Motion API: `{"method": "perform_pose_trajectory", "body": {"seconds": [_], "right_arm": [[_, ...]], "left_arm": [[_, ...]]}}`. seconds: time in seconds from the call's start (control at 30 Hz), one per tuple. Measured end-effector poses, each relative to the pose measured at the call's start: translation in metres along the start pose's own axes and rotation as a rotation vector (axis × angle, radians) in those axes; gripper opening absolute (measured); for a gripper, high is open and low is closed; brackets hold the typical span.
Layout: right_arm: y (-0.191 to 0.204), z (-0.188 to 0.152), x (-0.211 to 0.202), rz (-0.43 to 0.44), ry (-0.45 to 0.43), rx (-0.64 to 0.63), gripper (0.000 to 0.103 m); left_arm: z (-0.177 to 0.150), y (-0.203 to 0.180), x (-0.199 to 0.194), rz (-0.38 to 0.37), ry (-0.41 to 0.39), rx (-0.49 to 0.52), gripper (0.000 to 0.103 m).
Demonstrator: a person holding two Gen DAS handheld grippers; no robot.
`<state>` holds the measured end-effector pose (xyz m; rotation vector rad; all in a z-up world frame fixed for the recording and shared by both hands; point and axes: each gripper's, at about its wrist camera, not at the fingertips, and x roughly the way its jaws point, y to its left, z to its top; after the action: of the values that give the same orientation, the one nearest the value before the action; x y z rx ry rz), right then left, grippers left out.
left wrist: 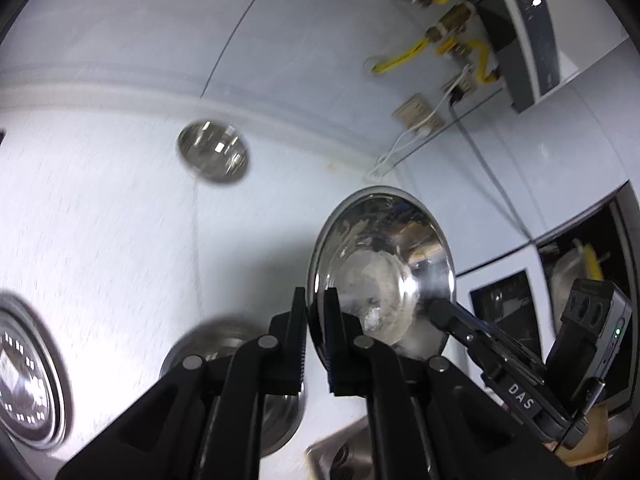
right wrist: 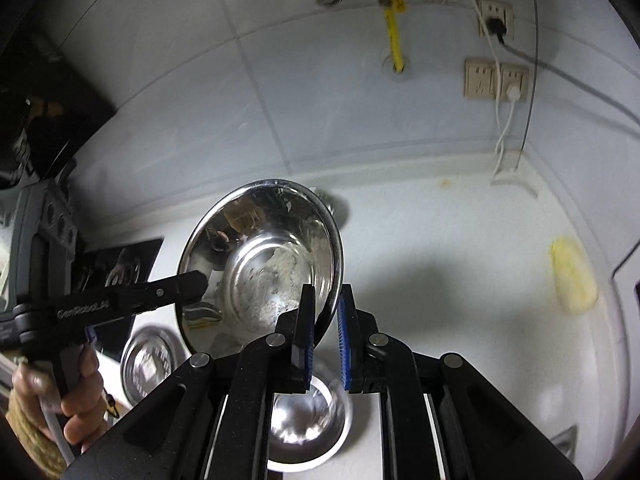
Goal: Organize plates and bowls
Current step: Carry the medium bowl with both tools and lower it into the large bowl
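A shiny steel bowl (left wrist: 384, 256) hangs tilted above the white counter, gripped from both sides. My left gripper (left wrist: 316, 300) is shut on its left rim. My right gripper (right wrist: 326, 300) is shut on the opposite rim of the same bowl (right wrist: 260, 264). Each gripper shows in the other's view: the right gripper (left wrist: 438, 308) reaches in from the right, and the left gripper (right wrist: 198, 282) from the left, held by a hand (right wrist: 76, 384). Below the lifted bowl a second steel bowl (right wrist: 308, 420) rests on the counter. A steel plate (right wrist: 148, 364) lies to its left.
A small steel bowl (left wrist: 212, 150) stands near the back wall. A yellow sponge (right wrist: 574, 276) lies at the right on the counter (right wrist: 460, 320). Wall sockets (right wrist: 496, 78) with cables and yellow pipes (right wrist: 394, 36) are above. A sink corner (left wrist: 340, 452) shows at the bottom.
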<state>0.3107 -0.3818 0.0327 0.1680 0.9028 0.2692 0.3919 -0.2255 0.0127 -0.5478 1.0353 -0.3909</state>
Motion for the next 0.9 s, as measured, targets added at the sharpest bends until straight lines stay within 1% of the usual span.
{"method": "perform_pose_trajectory", "body": {"seconds": [0.03,0.07,0.17,0.33,0.43,0.53,0.67,0.9], "right_arm": [[0.001,-0.01,0.004,0.004,0.017,0.001,0.01],[0.001,-0.019,0.01,0.032,0.038,0.007,0.01],[-0.003,-0.049,0.043,0.037,0.12,0.023,0.01],[-0.014,-0.084,0.093,0.06,0.236,0.073,0.01],[-0.02,-0.102,0.113,0.082,0.288,0.106,0.01],[-0.022,-0.11,0.125,0.102,0.316,0.127,0.01],[-0.024,-0.119,0.13,0.112,0.327,0.132,0.01],[-0.03,-0.126,0.14,0.116,0.35,0.145,0.01]], "left_arm": [[-0.008,0.006,0.002,0.009,0.011,-0.006,0.007],[-0.017,0.013,0.005,0.02,0.027,-0.01,0.007],[-0.046,0.044,0.025,0.06,0.09,-0.051,0.007],[-0.086,0.086,0.06,0.13,0.18,-0.101,0.007],[-0.1,0.1,0.074,0.158,0.212,-0.121,0.007],[-0.11,0.111,0.081,0.175,0.232,-0.142,0.007],[-0.114,0.115,0.086,0.187,0.237,-0.148,0.007],[-0.113,0.109,0.098,0.214,0.247,-0.147,0.007]]}}
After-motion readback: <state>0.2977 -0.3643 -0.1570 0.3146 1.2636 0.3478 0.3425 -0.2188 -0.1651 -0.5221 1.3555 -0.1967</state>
